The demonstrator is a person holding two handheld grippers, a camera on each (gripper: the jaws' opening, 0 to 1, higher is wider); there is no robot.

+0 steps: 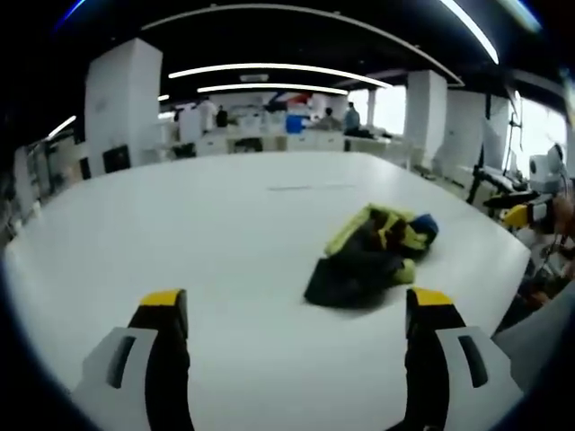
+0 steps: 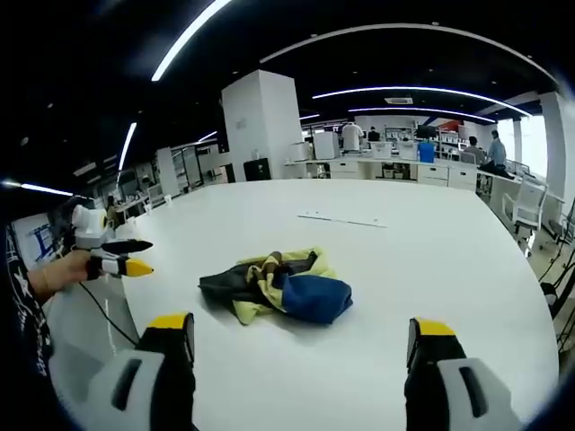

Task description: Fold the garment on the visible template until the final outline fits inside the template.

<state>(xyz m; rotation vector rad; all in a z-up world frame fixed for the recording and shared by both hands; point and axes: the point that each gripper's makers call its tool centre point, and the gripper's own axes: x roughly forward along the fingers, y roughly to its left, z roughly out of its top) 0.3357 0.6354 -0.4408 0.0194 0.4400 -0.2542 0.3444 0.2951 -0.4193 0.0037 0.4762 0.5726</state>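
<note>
A crumpled garment (image 1: 368, 256), dark with yellow-green and blue parts, lies in a heap on the white table (image 1: 225, 233). In the left gripper view it sits right of centre, just beyond my left gripper (image 1: 296, 301), which stands open with nothing between its yellow-tipped jaws. The right gripper (image 1: 530, 214) shows at the table's right edge. In the right gripper view the garment (image 2: 274, 285) lies straight ahead of my open, empty right gripper (image 2: 302, 325). The left gripper (image 2: 112, 254), held by a hand, hovers at the table's left edge. A thin dark line (image 2: 346, 219) is marked on the tabletop beyond the garment.
The white table (image 2: 431, 269) is broad, with rounded edges close by on both sides. Desks, white pillars (image 2: 260, 126) and people stand far behind it. A chair (image 2: 526, 202) stands off the table's right side.
</note>
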